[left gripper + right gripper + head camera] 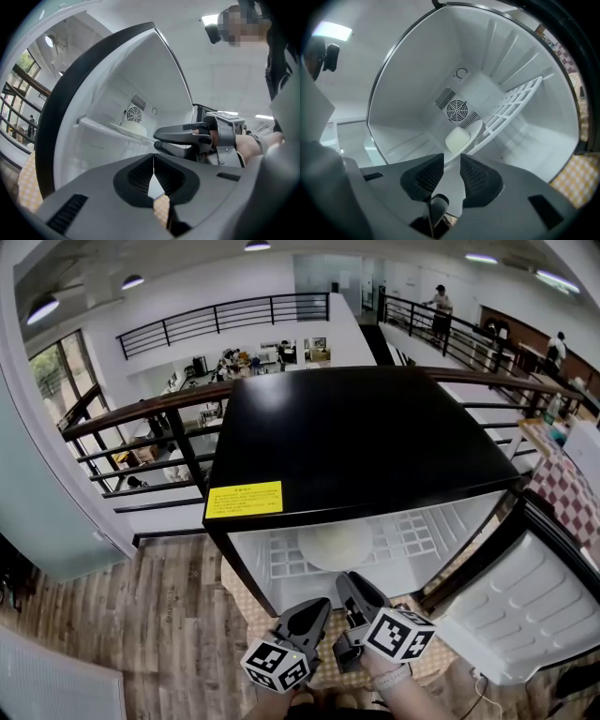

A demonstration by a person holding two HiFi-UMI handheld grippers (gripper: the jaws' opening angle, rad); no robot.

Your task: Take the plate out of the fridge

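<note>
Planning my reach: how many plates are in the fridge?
1. The plate lies on the wire shelf inside the open fridge, about mid-shelf. Parts of the interior are out of view, so another could be hidden.

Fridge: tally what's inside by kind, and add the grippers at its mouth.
plate: 1
wire shelf: 1
grippers: 2, the left gripper and the right gripper
Total: 4
</note>
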